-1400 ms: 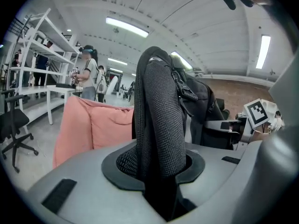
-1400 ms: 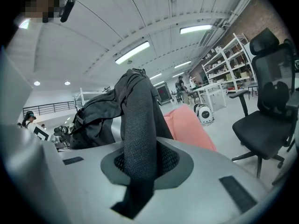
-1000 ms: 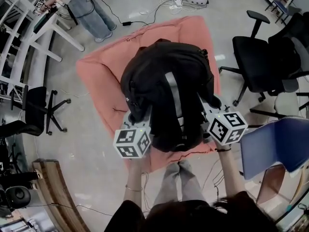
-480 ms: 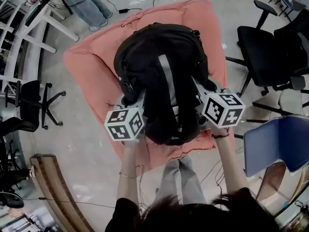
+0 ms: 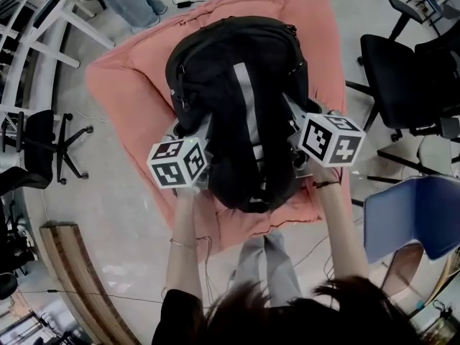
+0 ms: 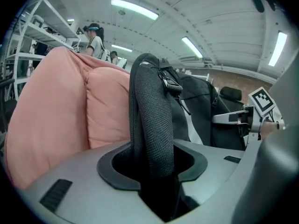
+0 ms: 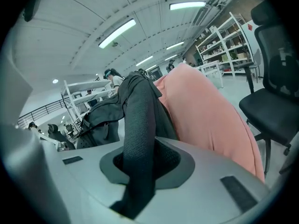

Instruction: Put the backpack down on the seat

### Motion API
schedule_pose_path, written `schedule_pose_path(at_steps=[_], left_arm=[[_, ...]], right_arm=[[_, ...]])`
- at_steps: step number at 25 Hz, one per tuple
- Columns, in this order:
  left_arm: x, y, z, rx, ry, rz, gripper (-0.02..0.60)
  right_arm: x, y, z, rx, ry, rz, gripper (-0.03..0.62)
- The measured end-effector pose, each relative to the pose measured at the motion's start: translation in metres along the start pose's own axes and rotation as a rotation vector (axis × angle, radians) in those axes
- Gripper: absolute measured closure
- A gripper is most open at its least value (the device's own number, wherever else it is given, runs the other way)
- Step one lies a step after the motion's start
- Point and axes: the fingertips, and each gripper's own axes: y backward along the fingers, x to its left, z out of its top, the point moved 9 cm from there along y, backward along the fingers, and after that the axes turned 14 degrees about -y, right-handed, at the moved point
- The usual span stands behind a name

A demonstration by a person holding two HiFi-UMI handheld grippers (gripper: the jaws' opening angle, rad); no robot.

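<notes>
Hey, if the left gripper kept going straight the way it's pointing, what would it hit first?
The backpack's shoulder strap, which runs between the opening jaws of the left gripper. Beyond it, probably the pink seat, though depth is unclear.

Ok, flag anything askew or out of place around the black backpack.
Nothing stands out. The black fabric backpack lies centred on the pink cushion seat; the right gripper grips one shoulder strap, the left gripper is opening its jaws round the other.

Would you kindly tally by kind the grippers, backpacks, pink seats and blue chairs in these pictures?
Grippers: 2 (left gripper, jaws opening around the left strap; right gripper, shut on the right strap)
Backpack: 1
Pink seat: 1
Blue chair: 1
Total: 5
</notes>
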Motion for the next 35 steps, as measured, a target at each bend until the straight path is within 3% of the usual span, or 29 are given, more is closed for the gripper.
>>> schedule_pose_path(at_steps=[10, 14, 17, 20, 33, 34, 35], left_arm=[[0.019, -0.01, -0.004, 0.008, -0.003, 0.006, 0.36], [0.019, -0.005, -0.006, 0.013, -0.005, 0.054, 0.326], [0.02, 0.002, -0.011, 0.004, 0.034, 0.07, 0.255], [0.019, 0.01, -0.015, 0.017, 0.029, 0.085, 0.245], [0.013, 0.073, 0.002, -0.023, -0.005, 0.198, 0.245], [0.011, 0.078, 0.006, -0.02, -0.018, 0.21, 0.259], [0.009, 0.083, 0.01, -0.022, -0.031, 0.227, 0.314]], right_arm=[[0.003, -0.019, 0.001, 0.01, -0.008, -0.01, 0.499], [0.006, -0.017, 0.001, 0.008, 0.0, 0.013, 0.449], [0.01, -0.017, 0.0, 0.011, 0.014, 0.02, 0.403], [0.014, -0.013, 0.0, 0.013, 0.026, 0.02, 0.381], [0.036, 0.035, 0.012, -0.054, 0.03, 0.022, 0.355], [0.038, 0.04, 0.013, -0.057, 0.031, 0.019, 0.356], [0.04, 0.044, 0.015, -0.06, 0.036, 0.012, 0.356]])
